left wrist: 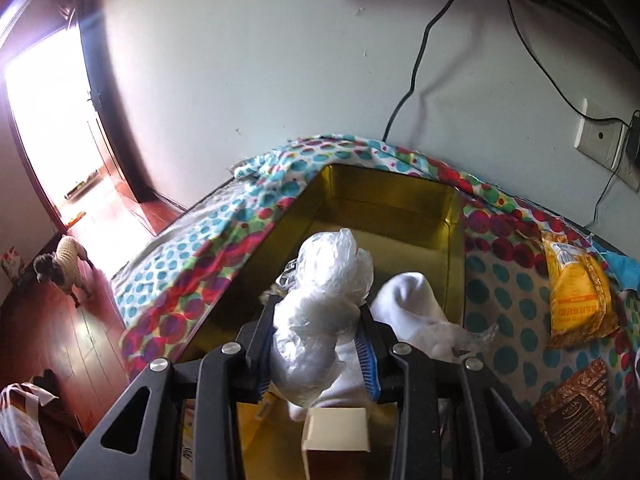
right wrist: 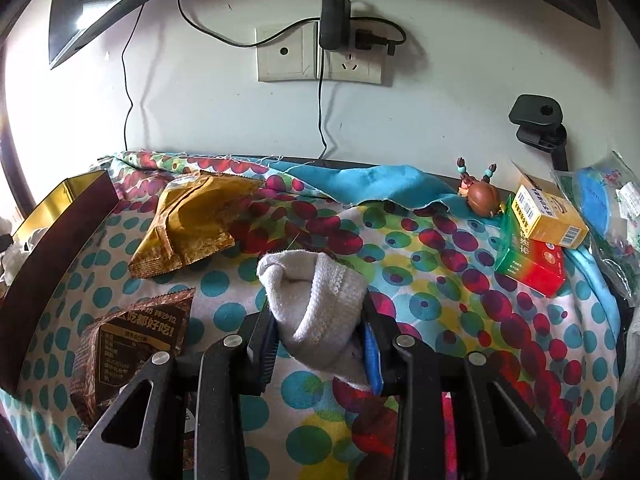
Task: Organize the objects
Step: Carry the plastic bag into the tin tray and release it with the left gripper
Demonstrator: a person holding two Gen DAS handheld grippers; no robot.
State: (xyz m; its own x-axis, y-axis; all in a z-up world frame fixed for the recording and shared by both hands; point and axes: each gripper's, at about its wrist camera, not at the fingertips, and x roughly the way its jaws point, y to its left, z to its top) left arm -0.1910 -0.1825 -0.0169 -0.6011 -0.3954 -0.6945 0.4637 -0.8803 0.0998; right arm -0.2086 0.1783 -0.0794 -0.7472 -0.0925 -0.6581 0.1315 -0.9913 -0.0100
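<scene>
My left gripper (left wrist: 316,320) has its jaws clenched on a crumpled clear plastic bag (left wrist: 324,280), held above the open gold tin (left wrist: 384,200) that sits on the desk. Just below the bag, inside the tin, lie a white sock (left wrist: 408,300) and a small cream box (left wrist: 336,428). My right gripper (right wrist: 320,320) has its jaws clamped on another white sock (right wrist: 316,300), lifted just over the dotted cloth (right wrist: 440,320) that covers the desk. To its left a brown snack packet (right wrist: 132,344) lies flat, with a yellow packet (right wrist: 192,220) farther back, beside the tin's dark outer wall. Toward the right rear corner two medicine boxes (right wrist: 540,240) are stacked, and a little brown crab figure (right wrist: 482,196) stands just beside them, near the wall.
</scene>
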